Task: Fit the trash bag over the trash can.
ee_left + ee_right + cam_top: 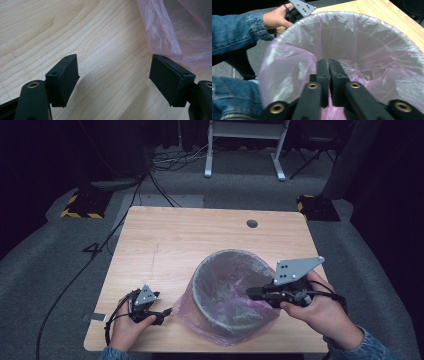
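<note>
Where the right gripper (328, 65) pinches the pink bag (287, 72), its rim stays hidden.

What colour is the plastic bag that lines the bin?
The plastic bag is pale pink and see-through. It shows best in the right gripper view.

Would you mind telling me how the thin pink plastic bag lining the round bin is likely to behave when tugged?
The thin pink plastic bag looks crinkled and slumped outside the round bin, so it is probably floppy and light. Its glossy film may slip from the right gripper, whose jaws are closed at it.
</note>
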Motion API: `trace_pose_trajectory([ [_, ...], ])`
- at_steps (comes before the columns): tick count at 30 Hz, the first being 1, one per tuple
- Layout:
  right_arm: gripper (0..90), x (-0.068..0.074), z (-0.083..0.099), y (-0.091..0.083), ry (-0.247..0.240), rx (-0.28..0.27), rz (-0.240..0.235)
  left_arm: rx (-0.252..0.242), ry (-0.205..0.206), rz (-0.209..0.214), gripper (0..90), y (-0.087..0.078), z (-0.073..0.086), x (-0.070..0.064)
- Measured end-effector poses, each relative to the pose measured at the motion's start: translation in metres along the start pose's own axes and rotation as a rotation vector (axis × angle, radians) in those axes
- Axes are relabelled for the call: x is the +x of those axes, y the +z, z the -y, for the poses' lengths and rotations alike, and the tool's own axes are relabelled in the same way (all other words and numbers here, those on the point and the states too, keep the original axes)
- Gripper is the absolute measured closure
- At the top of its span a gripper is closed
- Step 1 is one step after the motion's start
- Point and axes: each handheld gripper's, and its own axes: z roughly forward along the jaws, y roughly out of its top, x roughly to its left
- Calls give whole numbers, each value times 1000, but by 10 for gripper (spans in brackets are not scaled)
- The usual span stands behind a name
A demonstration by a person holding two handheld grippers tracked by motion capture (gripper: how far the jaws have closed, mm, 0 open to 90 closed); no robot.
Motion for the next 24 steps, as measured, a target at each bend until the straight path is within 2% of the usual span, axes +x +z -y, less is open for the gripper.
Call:
trace_pose_trajectory([
  [5, 900, 13, -14, -11, -78, 95, -10, 3, 6, 2, 233, 1, 0, -1],
  [7, 900, 18, -20, -12, -109, 141, -25, 1, 2, 1, 233, 0, -1, -1],
  [11, 900, 25, -28, -8, -142, 193, -52, -8, -1, -5, 240, -1, -1, 0],
  [17, 900, 31, -31, 11, -163, 268, -81, 1, 5, 0, 240, 0, 0, -1],
  [24, 900, 24, -33, 46, -173, 375, -98, 1, 4, -2, 240, -2, 1, -1],
])
